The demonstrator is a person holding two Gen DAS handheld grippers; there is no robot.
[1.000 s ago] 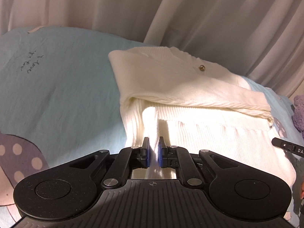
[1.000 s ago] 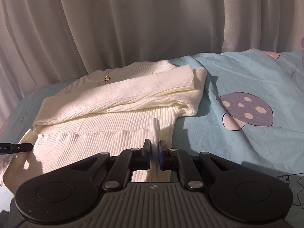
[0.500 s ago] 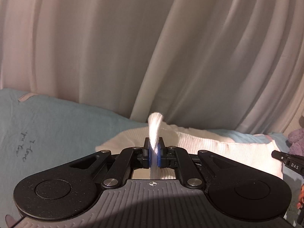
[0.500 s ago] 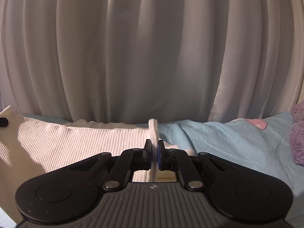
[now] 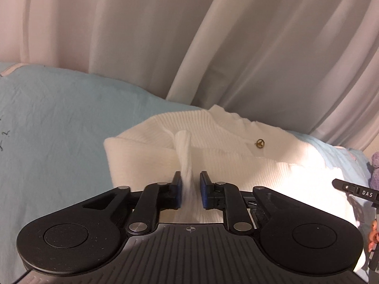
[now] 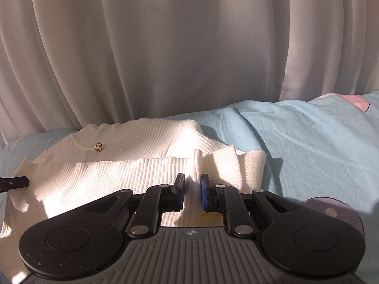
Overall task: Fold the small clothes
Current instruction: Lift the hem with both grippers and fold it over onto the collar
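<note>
Hanging behind everything, we see a pale pleated curtain (image 6: pixel 189 47). Below it spreads a wrinkled light-blue bedsheet (image 5: pixel 59 130) printed with a mushroom (image 6: pixel 331 210). On the sheet lies the cream ribbed-knit sweater (image 5: pixel 272 172), folded over, a small brass button (image 5: pixel 259 144) near its collar. Our left gripper (image 5: pixel 190 189) pinches a raised ridge of its hem; our right gripper (image 6: pixel 191 190) is likewise clamped on a fold of knit.
</note>
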